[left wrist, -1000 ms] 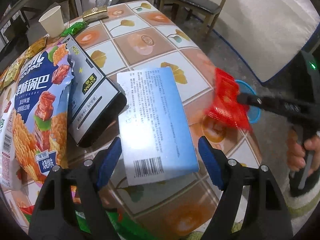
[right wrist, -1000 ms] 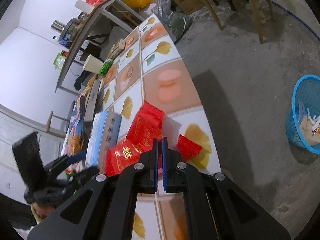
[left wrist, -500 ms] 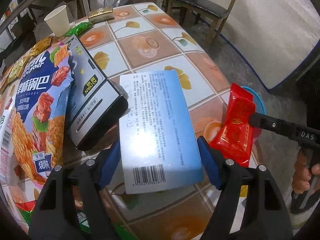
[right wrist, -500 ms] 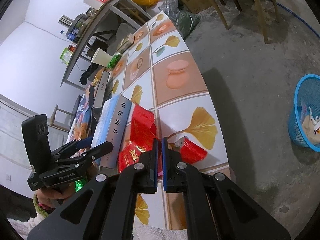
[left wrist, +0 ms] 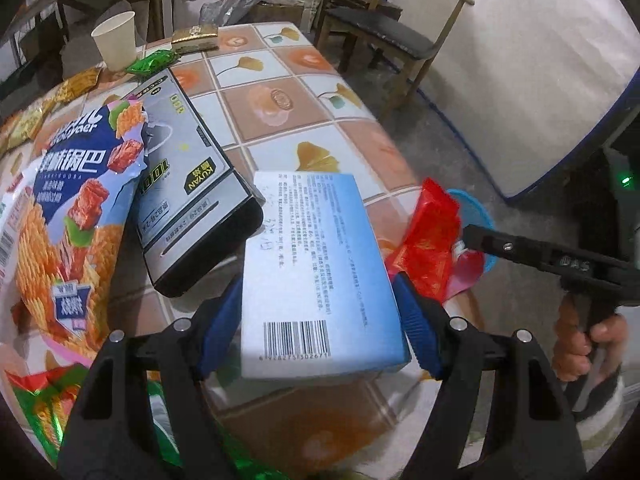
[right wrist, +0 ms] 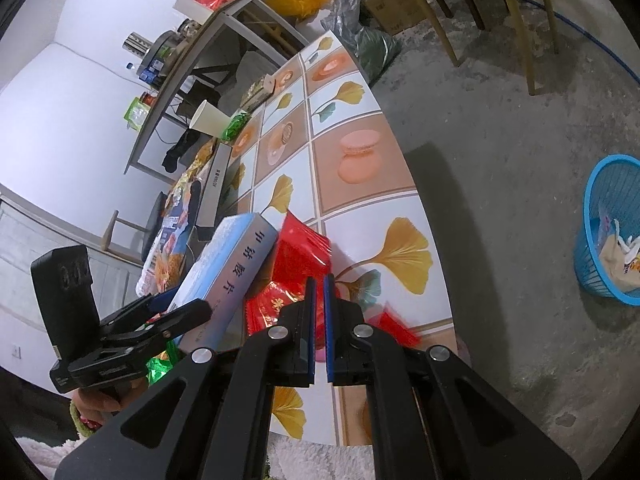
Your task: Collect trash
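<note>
Glossy crinkled snack bag [left wrist: 68, 216] at left of frame, flat grey carton [left wrist: 188, 196] beside; centre, rectangular blue cardboard box [left wrist: 320, 264] clamped in left gripper [left wrist: 320, 320], tilted above tiled table [left wrist: 280, 100]; right, shiny red wrapper [left wrist: 434, 240] pinched in right gripper [right wrist: 319, 312], clenched.

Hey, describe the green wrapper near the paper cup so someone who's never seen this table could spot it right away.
Start at the tiled table with the leaf and cake pattern and go to its far end, where a white paper cup stands. Beside the cup's base lies the green wrapper. It is small, crinkled and shiny bright green, unlike the gold box next to it.
</note>
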Motion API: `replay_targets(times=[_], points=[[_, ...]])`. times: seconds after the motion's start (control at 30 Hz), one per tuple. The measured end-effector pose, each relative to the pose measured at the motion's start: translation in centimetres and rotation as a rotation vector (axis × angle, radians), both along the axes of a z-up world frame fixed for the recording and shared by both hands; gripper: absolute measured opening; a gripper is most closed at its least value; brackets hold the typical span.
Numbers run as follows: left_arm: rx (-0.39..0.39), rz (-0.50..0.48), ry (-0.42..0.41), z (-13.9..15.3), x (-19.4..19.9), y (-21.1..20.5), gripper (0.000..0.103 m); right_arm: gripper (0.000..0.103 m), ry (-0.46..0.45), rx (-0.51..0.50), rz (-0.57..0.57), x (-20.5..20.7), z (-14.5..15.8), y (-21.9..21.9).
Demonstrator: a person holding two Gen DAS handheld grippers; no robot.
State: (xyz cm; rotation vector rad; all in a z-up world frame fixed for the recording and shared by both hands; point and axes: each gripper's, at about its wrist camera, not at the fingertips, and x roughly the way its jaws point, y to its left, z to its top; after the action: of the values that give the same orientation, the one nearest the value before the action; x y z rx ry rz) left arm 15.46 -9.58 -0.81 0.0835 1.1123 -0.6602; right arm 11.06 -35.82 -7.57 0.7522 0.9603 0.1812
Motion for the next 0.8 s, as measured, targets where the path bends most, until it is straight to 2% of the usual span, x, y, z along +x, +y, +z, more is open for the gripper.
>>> replay_targets(times=[0.13,0.3,0.8], points=[[-0.133,0.012,0.052,0.8,-0.1,1.0,0.07,0.004,-0.001,0.006,-0.004,0.0,0.0,0.0],[-0.203,0.041,0.049,1.7,0.1,1.8,0.069,0.004,0.0,0.007,-0.003,-0.2,0.0,0.3],[-0.183,0.062,-0.073,3.7,-0.2,2.2,0.069,0.004,-0.041,0.006,-0.006,-1.1,1.7,0.4]])
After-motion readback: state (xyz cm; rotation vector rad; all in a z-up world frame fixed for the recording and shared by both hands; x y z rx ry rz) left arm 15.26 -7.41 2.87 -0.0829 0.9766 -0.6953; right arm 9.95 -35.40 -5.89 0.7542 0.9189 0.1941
